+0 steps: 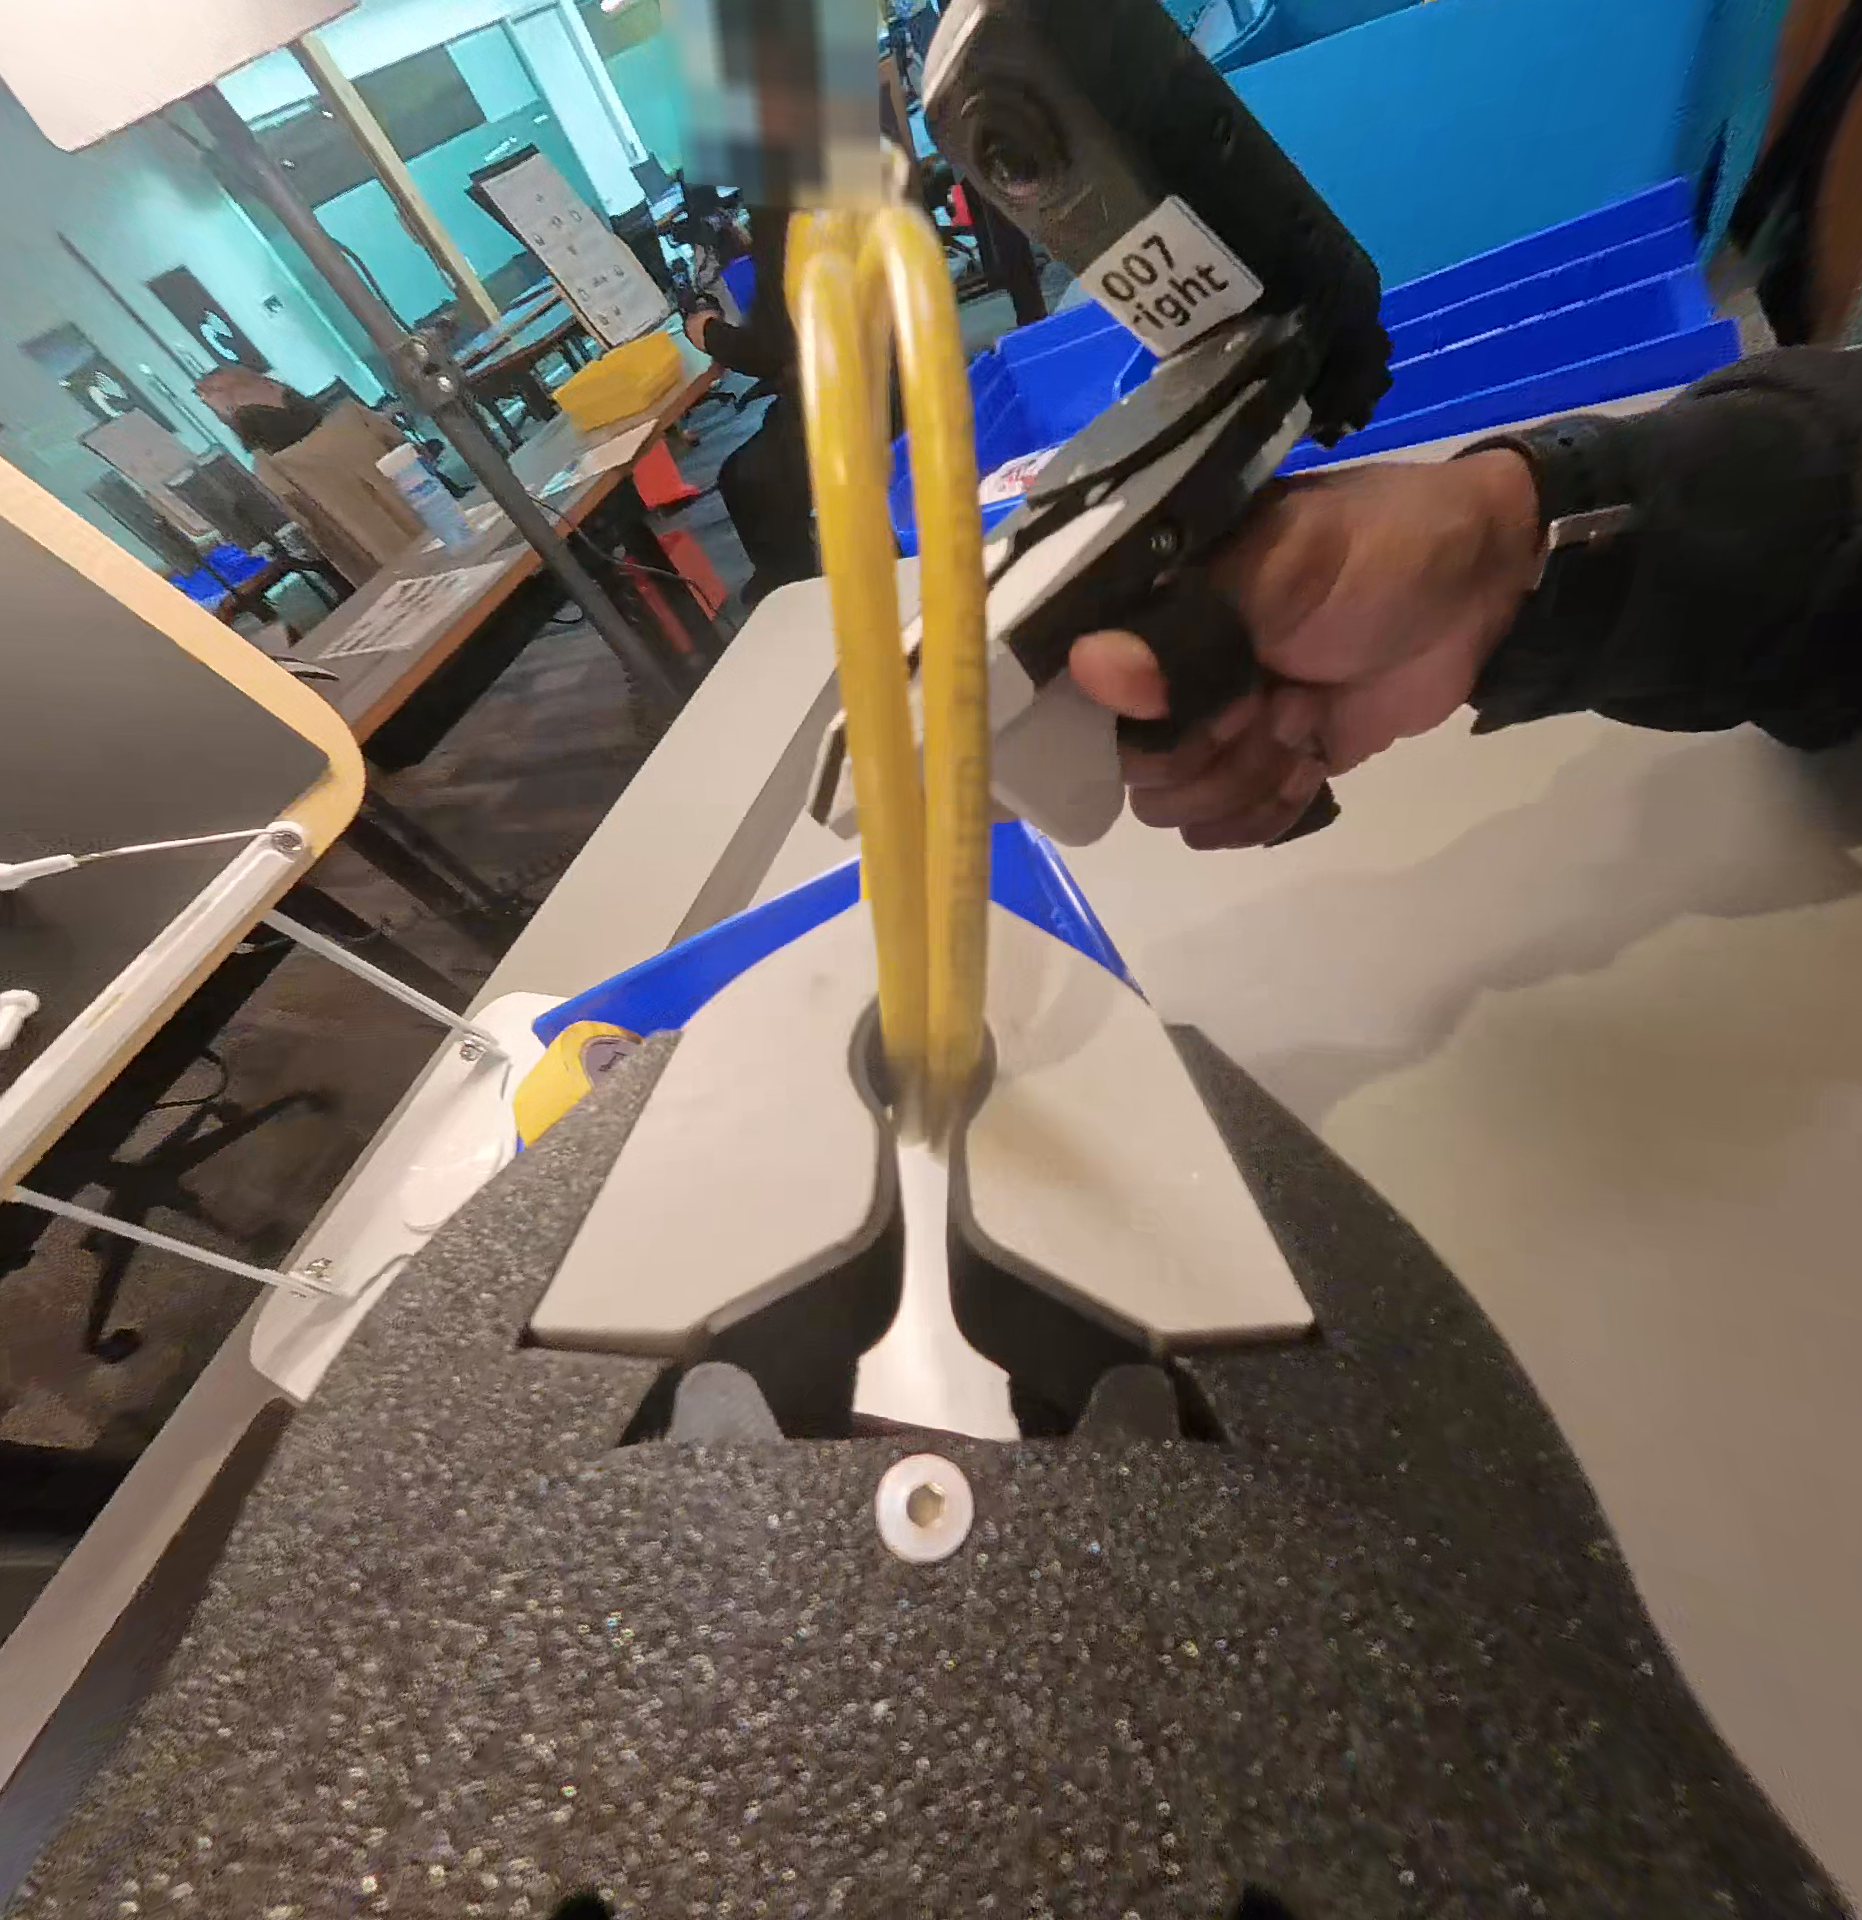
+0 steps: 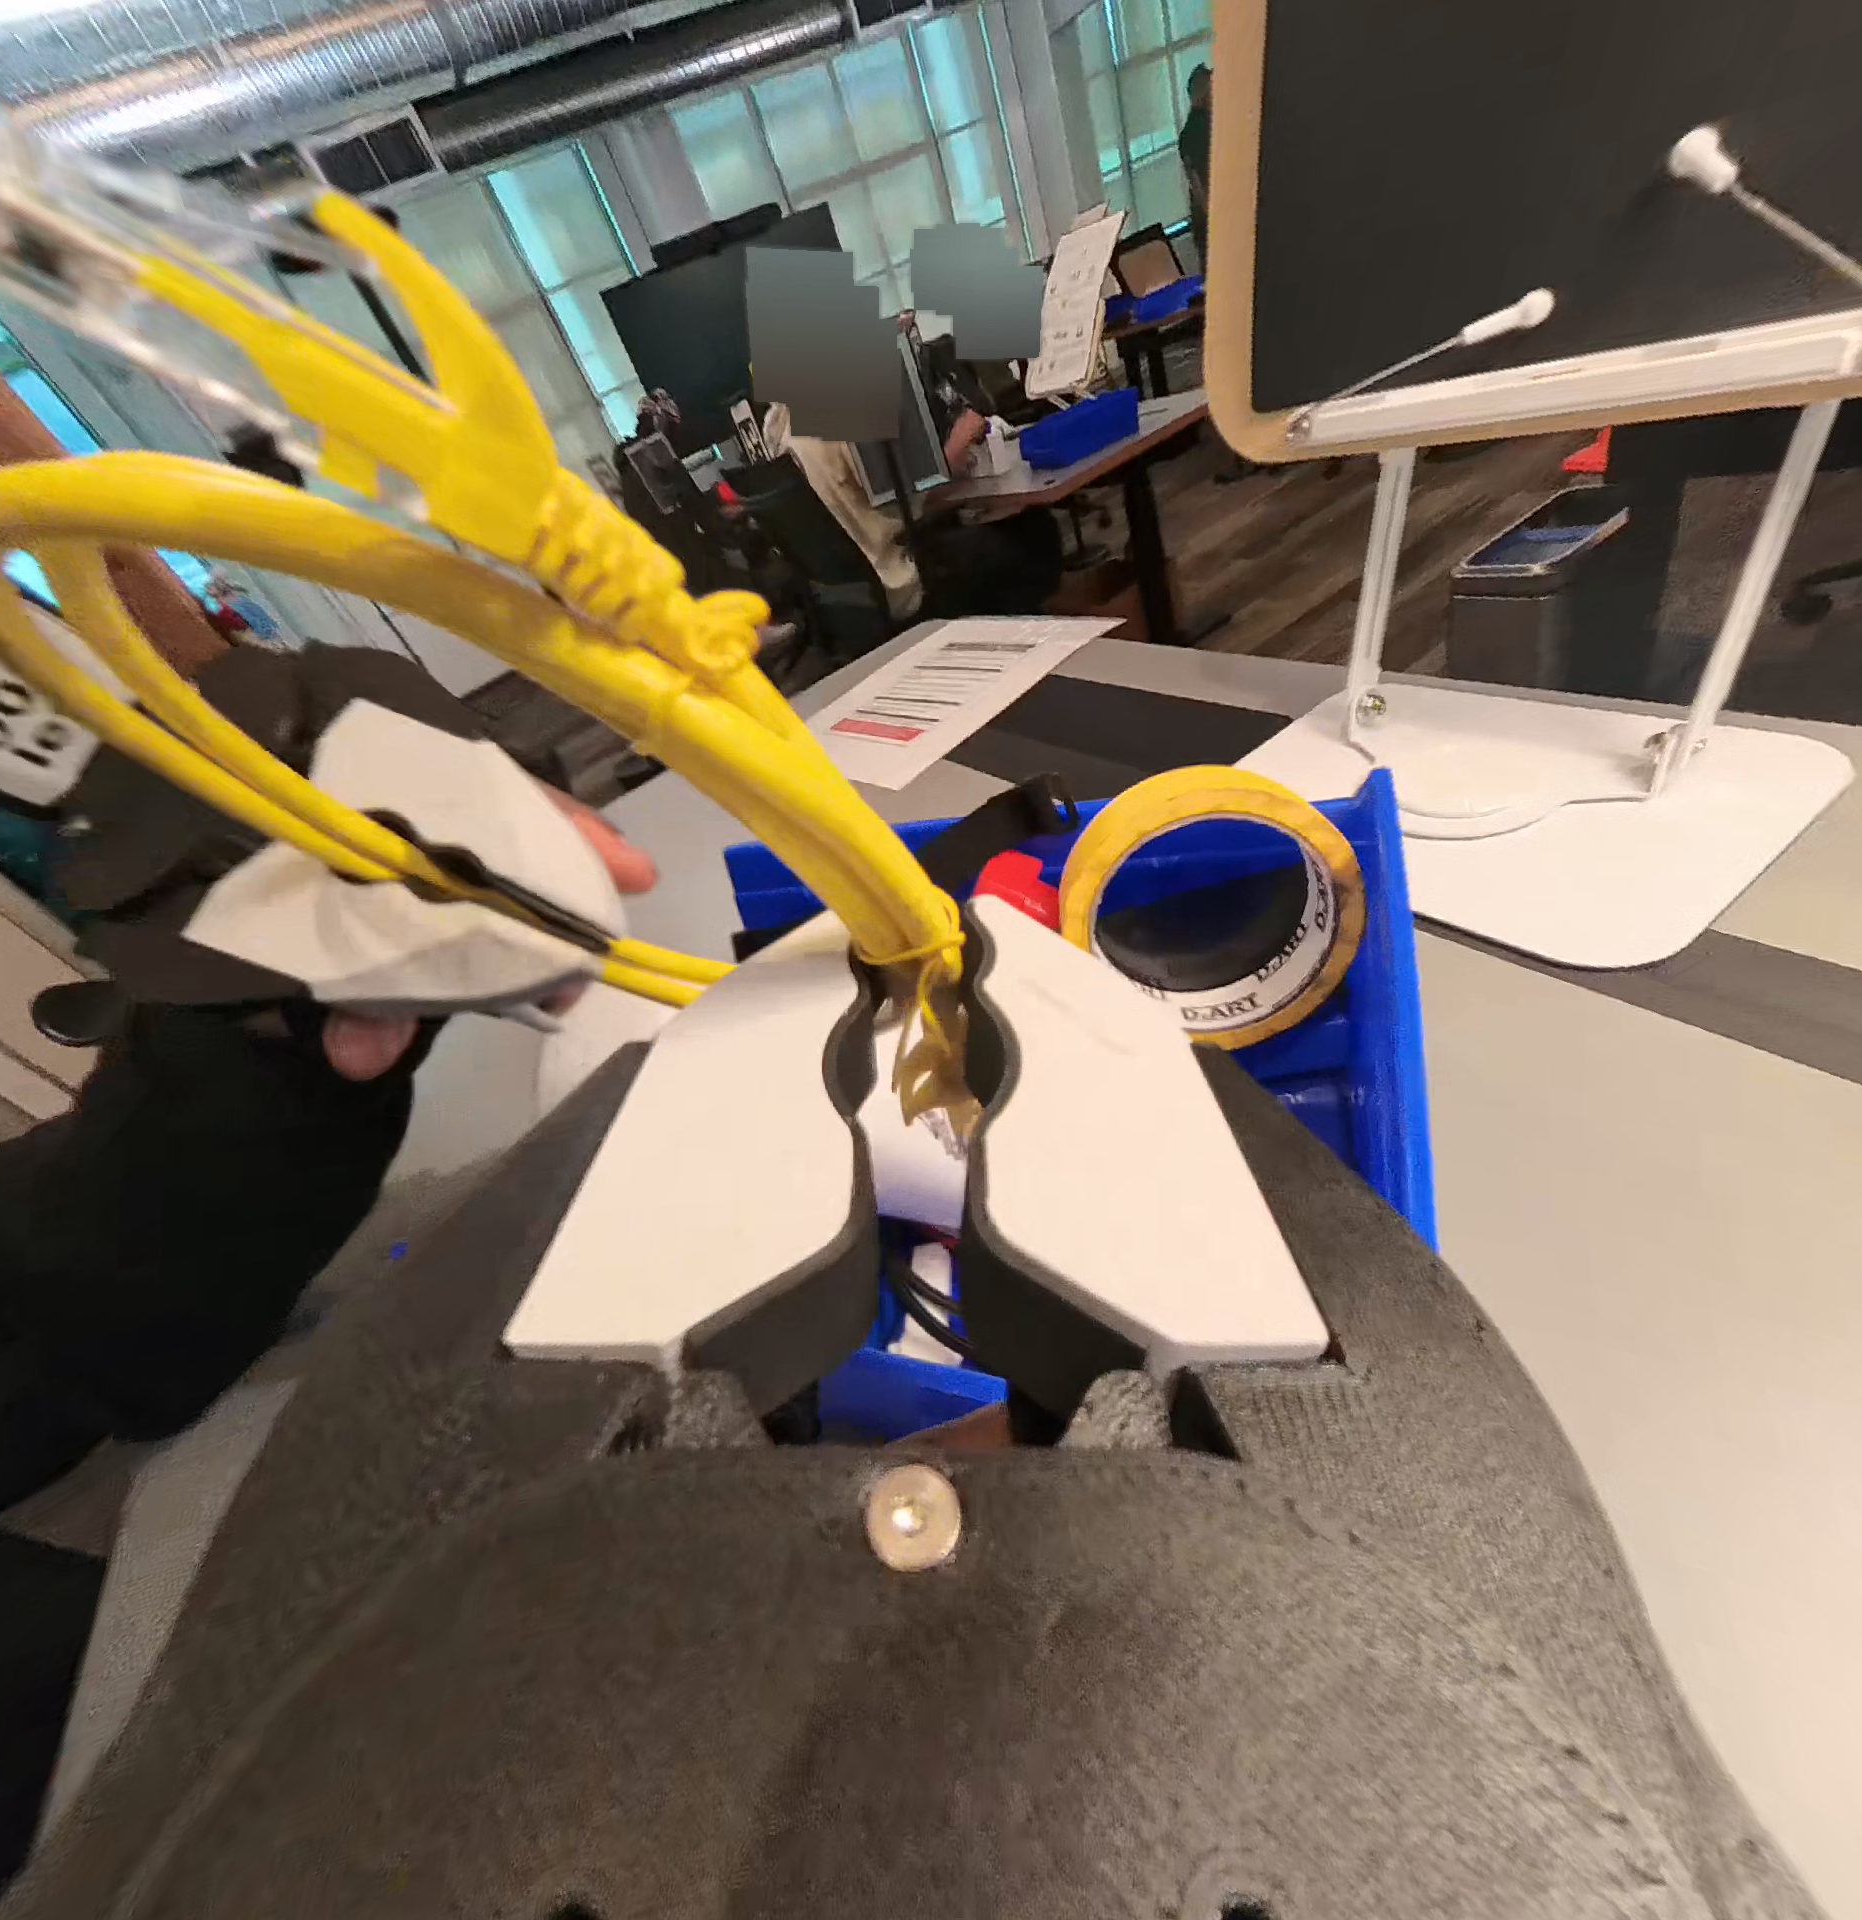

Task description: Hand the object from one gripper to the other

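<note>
Where the left wrist view looks along its fingers: left gripper (image 1: 925, 1081) closed on cable (image 1: 901, 644), two yellow strands pinched in the notch near the tips, rising straight ahead to a loop. Right gripper (image 1: 854, 769) ahead and to the right, held by hand (image 1: 1353, 644), also on the strands, partly hidden behind them. Blue bin (image 1: 719, 966) just beyond the tips.

From the right wrist view: right gripper (image 2: 914, 987) clamped on cable (image 2: 740, 727) at its tied bundle, between the fingertips. Strands arcing away left to left gripper (image 2: 553, 925), likewise nipped shut on them. Tape roll (image 2: 1218, 904) in bin (image 2: 1394, 987) just right of the tips.
</note>
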Available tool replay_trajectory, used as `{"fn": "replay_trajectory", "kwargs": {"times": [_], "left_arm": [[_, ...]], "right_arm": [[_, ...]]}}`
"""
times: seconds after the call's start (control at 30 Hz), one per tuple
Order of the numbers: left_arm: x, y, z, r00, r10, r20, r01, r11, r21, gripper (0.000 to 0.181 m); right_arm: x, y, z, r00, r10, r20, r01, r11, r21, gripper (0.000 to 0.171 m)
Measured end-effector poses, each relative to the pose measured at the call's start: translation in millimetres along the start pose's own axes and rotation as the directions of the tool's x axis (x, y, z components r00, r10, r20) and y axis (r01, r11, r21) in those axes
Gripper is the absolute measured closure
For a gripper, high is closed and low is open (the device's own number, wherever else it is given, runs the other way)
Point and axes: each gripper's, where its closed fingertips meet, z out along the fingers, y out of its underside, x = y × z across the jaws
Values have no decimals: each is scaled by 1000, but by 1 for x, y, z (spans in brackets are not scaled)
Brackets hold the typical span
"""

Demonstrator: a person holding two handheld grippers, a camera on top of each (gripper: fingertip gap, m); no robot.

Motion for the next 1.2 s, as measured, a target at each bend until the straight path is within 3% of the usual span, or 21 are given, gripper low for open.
{"fn": "replay_trajectory", "kwargs": {"times": [0.13, 0.23, 0.33, 0.4, 0.47, 0.87, 1.2], "left_arm": [[-22, -4, -4, 965, 167, 201, -164, 986, -32, 181], [-33, -4, -7, 848, 406, 339, -377, 914, -152, 181], [-31, -4, 0, 717, 580, 387, -526, 814, -246, 181], [-28, 1, 6, 698, 608, 378, -542, 794, -276, 181], [-26, 8, 12, 714, 600, 359, -531, 800, -279, 181], [-47, 33, 11, 770, 511, 382, -400, 853, -334, 181], [-58, 29, 3, 747, 507, 429, -383, 857, -344, 181]], "right_arm": [[12, 11, -3, 980, -176, -89, 172, 983, -60, 146], [21, 12, -11, 888, -424, -180, 412, 906, -101, 119], [20, 14, -21, 712, -655, -254, 641, 754, -145, 118], [20, 21, -27, 603, -748, -275, 722, 659, -210, 122], [22, 29, -30, 549, -791, -269, 748, 609, -265, 126], [19, 42, -29, 607, -766, -212, 715, 643, -275, 125], [16, 45, -27, 608, -769, -197, 716, 639, -281, 126]]}}
